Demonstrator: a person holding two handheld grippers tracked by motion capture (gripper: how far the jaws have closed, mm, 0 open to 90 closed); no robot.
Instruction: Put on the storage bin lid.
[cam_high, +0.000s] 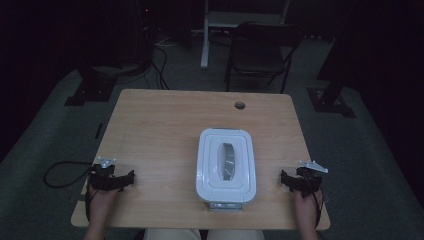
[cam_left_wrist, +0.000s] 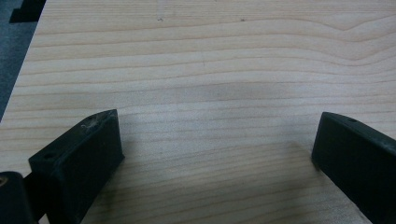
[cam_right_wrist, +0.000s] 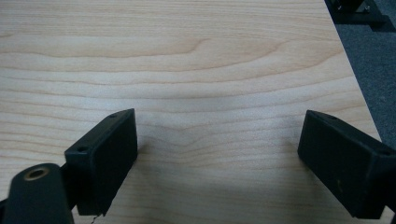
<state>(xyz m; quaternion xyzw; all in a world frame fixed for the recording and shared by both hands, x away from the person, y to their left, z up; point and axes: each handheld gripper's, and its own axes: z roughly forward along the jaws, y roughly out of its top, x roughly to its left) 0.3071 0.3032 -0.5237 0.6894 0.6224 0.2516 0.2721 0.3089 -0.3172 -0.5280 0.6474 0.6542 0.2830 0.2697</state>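
Observation:
A white rectangular lidded box (cam_high: 226, 165) with a clear window in its lid sits on the wooden table (cam_high: 165, 125), near the front edge at centre right. My left gripper (cam_high: 112, 176) rests near the table's front left corner, well left of the box. My right gripper (cam_high: 298, 176) rests near the front right corner, to the right of the box. In the left gripper view the left gripper (cam_left_wrist: 217, 140) has its jaws wide apart over bare wood. The right gripper (cam_right_wrist: 219, 135) in its own view is likewise open with nothing between the jaws.
A round cable hole (cam_high: 240, 105) lies near the table's far edge. Beyond the table stand a dark chair (cam_high: 260, 50) and a white desk leg (cam_high: 204, 35). A black cable (cam_high: 62, 172) loops over the floor at the left. The floor is dark grey carpet.

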